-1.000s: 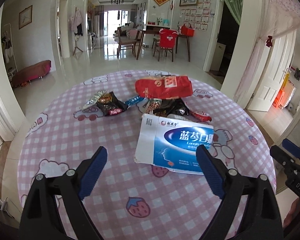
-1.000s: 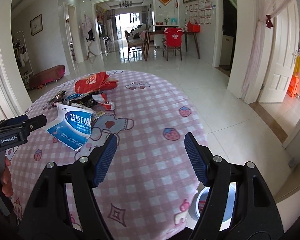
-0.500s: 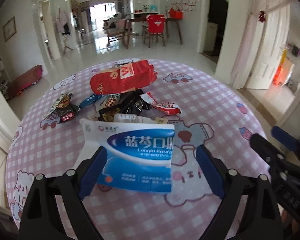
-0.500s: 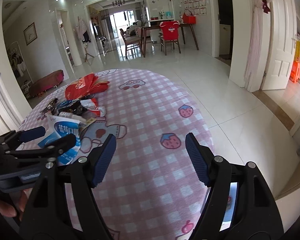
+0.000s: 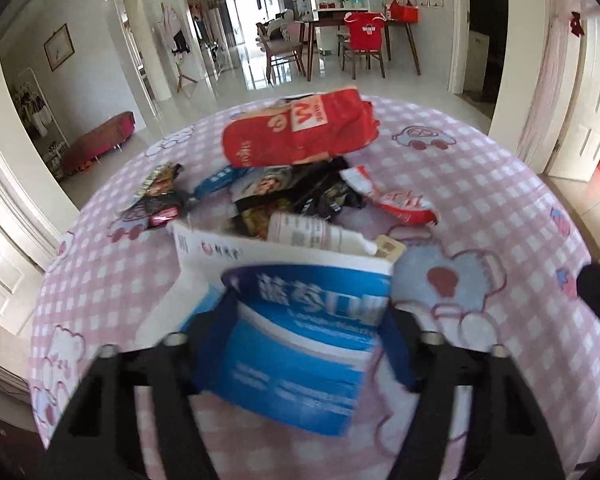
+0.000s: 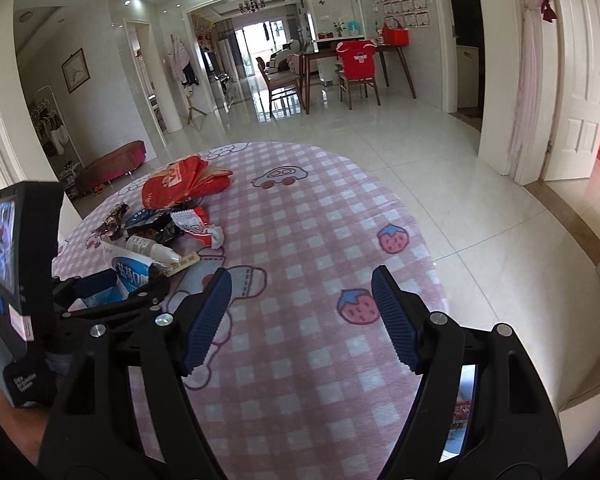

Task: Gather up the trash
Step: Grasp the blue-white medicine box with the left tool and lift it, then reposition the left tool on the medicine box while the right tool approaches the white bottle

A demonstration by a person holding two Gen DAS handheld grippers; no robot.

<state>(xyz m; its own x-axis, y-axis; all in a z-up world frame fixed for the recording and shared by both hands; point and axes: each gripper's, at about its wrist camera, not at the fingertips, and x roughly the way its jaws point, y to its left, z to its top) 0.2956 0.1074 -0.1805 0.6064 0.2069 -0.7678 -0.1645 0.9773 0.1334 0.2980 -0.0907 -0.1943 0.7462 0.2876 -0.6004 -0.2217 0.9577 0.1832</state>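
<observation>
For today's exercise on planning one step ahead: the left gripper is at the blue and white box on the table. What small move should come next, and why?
Probably lift the blue and white box clear of the table. The left gripper has just been closing and its fingers now sit against the box's sides, so the grip looks made. The right gripper is open, holding nothing.

Both claws: black angular arms, ribbed blue pads (image 6: 208, 320), silver pivot screws (two per arm). Left claw (image 5: 308, 340) carries a small lit rear screen (image 6: 4, 248).

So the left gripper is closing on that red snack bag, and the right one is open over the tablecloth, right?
Not the red bag. In the left wrist view the left gripper has just been closing around the blue and white medicine box. The right gripper is open over the tablecloth.
</observation>
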